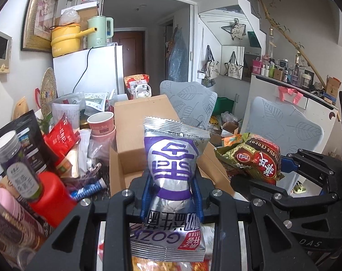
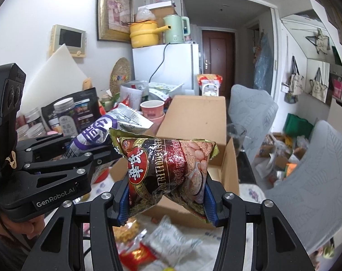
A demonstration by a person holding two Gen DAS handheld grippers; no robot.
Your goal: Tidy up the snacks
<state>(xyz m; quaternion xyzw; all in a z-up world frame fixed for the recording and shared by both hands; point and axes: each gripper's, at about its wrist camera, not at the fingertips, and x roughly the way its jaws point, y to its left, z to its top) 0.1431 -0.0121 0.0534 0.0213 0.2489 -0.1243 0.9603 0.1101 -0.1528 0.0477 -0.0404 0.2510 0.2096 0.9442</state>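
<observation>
My left gripper (image 1: 172, 194) is shut on a silver and purple snack bag (image 1: 171, 158) and holds it upright above the near edge of an open cardboard box (image 1: 137, 122). My right gripper (image 2: 166, 201) is shut on a dark red and green snack bag (image 2: 168, 164), also in the air in front of the box (image 2: 198, 117). In the left wrist view the red bag (image 1: 259, 155) hangs to the right, in the right gripper (image 1: 284, 164). In the right wrist view the silver bag (image 2: 109, 126) and left gripper (image 2: 85, 149) are to the left.
Loose snack packets (image 2: 152, 241) lie on the table below the grippers. Jars, a red bottle (image 1: 51, 198), pouches and paper cups (image 1: 102, 124) crowd the left side. Two grey leaf-patterned chairs (image 1: 281, 133) stand right of the box. A white fridge (image 1: 89, 70) is behind.
</observation>
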